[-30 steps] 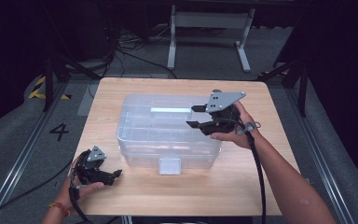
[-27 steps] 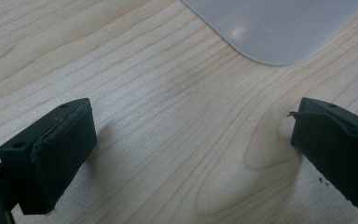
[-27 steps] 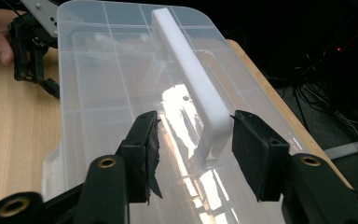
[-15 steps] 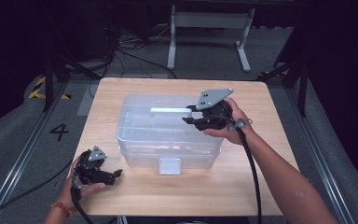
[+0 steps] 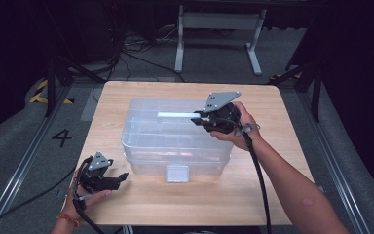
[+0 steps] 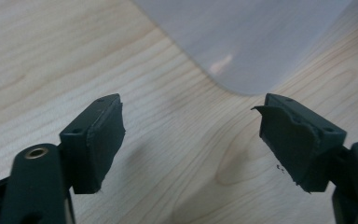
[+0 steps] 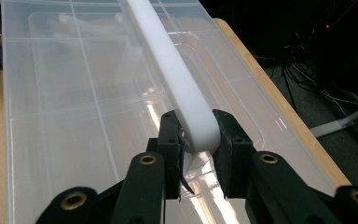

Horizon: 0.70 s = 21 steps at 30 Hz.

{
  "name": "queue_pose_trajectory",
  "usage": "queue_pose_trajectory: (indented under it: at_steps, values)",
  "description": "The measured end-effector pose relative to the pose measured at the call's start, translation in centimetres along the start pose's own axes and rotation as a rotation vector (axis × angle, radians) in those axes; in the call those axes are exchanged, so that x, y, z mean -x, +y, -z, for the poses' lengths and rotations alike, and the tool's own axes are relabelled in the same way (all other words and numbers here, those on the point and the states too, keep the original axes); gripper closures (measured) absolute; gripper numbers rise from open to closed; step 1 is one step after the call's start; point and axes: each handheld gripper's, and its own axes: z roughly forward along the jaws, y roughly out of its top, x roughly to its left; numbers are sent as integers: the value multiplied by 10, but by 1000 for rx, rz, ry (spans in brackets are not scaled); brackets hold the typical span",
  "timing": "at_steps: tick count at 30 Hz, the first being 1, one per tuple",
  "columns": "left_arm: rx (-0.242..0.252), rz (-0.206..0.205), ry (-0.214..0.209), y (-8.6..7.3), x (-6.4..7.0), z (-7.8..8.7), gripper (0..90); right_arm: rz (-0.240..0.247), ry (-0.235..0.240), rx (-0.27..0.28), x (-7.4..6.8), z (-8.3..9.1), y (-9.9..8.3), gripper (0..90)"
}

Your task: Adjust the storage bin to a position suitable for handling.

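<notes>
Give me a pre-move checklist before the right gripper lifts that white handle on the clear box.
1. Right gripper shut on the white handle: ok, both pads press its end.
2. Grip centred along the handle: not ok, it holds the very end.
3. Left gripper clear of the clear box: ok, it rests open on the table near the box's front left corner.
4. Front latch released: cannot tell.
5. Right gripper's cable free of the box: ok, it trails back along the forearm.
6. Box contents secure: cannot tell, the plastic blurs them.
</notes>
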Motion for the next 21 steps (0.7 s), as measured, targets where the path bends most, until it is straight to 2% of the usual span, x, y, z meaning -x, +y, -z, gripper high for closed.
queue_pose_trajectory:
  at_steps: [3,9,15,16,19,20,21]
  values:
    - [32,-22,0,5,2,7,253,-6,-2,0,1,0,0,748]
    - [87,-30,-4,12,9,20,281,-17,17,-8,7,-1,3,747]
    - [115,-23,-10,18,12,27,295,-39,30,-6,14,0,7,745]
    - [125,-36,-4,21,13,29,297,-39,37,-6,16,0,8,745]
    - [133,-33,-5,25,17,31,306,-45,44,-8,19,0,9,744]
    - [135,-45,-5,27,17,32,311,-52,53,-13,22,0,10,744]
    - [141,-37,-8,29,19,33,311,-52,53,-13,22,0,10,744]
